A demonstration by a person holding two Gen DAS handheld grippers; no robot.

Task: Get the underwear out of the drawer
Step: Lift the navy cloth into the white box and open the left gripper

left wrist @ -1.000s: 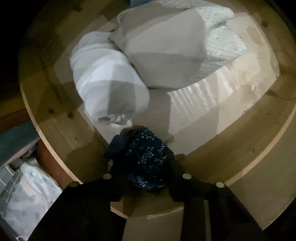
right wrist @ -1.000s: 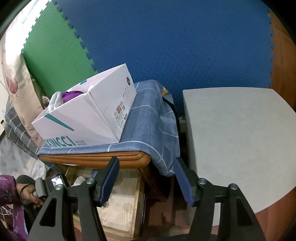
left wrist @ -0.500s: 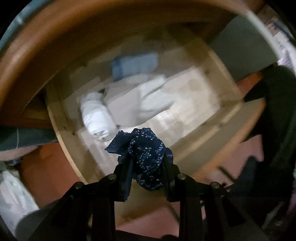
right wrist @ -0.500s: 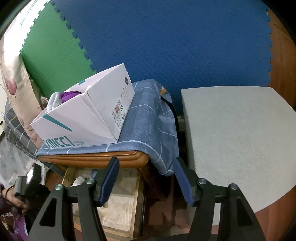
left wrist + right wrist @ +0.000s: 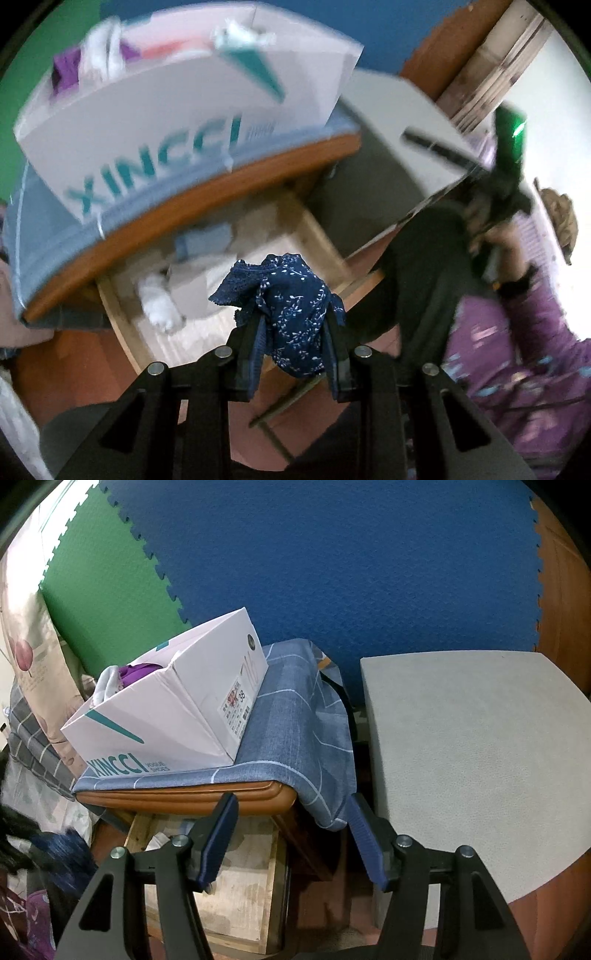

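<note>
My left gripper (image 5: 293, 325) is shut on dark blue underwear (image 5: 291, 306) with a small white flower print and a lace edge, held up in the air above the open wooden drawer (image 5: 317, 236). Folded white and grey clothes (image 5: 162, 299) still lie in that drawer. In the right wrist view the blue underwear (image 5: 70, 853) shows as a blur at the lower left, beside the drawer (image 5: 236, 886). My right gripper (image 5: 291, 834) stands open with nothing between its fingers, in front of the cabinet edge.
A white shoe box (image 5: 166, 716) holding clothes sits on a blue checked cloth (image 5: 295, 716) over the wooden cabinet top (image 5: 184, 797). A grey padded surface (image 5: 472, 753) lies to the right. Blue and green foam mats (image 5: 332, 561) cover the wall. A purple sleeve (image 5: 517, 332) is at right.
The left gripper has lifted out of the drawer with the blue underwear and tilted up, so the shoe box and cabinet top now show. The right gripper has kept still.
</note>
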